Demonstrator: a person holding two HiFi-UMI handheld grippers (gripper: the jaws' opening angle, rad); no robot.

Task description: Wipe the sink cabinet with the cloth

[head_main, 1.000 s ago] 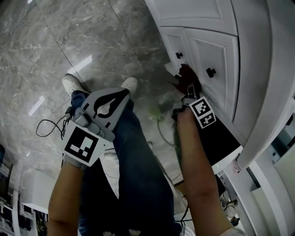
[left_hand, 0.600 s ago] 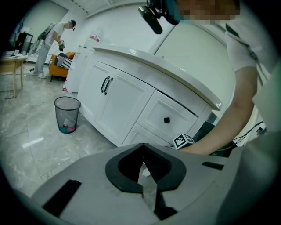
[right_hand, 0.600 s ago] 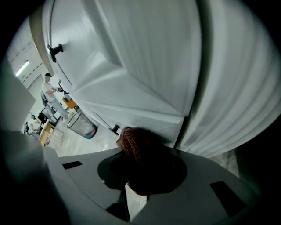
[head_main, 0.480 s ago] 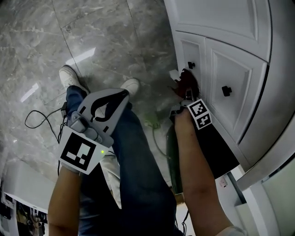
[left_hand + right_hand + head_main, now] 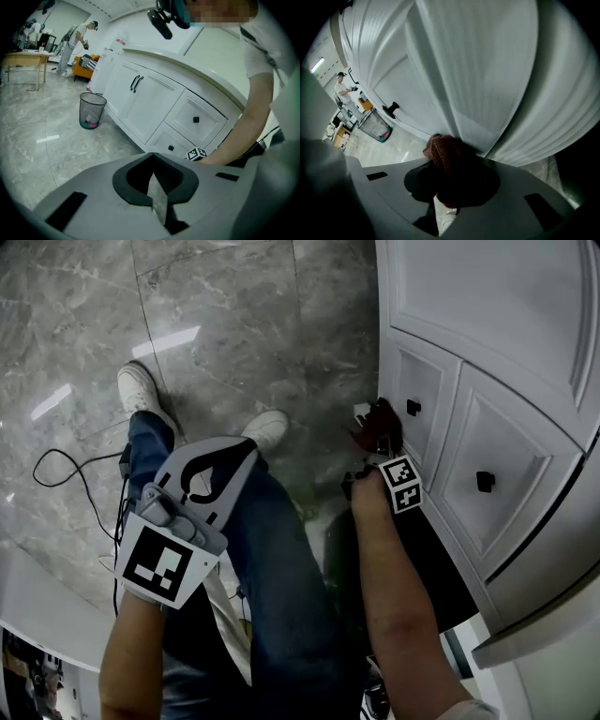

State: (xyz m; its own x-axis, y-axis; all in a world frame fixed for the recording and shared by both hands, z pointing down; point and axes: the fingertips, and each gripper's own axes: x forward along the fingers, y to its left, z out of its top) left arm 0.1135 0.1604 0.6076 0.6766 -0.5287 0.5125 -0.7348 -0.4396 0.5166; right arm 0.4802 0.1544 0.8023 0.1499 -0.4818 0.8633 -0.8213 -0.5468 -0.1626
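The white sink cabinet (image 5: 487, 352) fills the right side of the head view, with small black knobs (image 5: 413, 408) on its panelled doors. My right gripper (image 5: 380, 432) is shut on a dark red cloth (image 5: 382, 416) and presses it against the cabinet's lower left door edge. In the right gripper view the cloth (image 5: 447, 157) bunches between the jaws and touches the white panel (image 5: 478, 84). My left gripper (image 5: 223, 451) hangs over the person's jeans, away from the cabinet, shut with nothing in it. Its jaws (image 5: 157, 187) meet in the left gripper view.
Grey marble floor (image 5: 216, 334) spreads to the left. The person's white shoes (image 5: 138, 388) and a black cable (image 5: 66, 470) lie on it. A wire waste bin (image 5: 91, 110) stands by the cabinet row; people work at tables far behind.
The view has shifted so the cabinet looks larger and closer. My right gripper with the cloth has slid slightly along the cabinet's lower door edge. The left gripper has barely moved.
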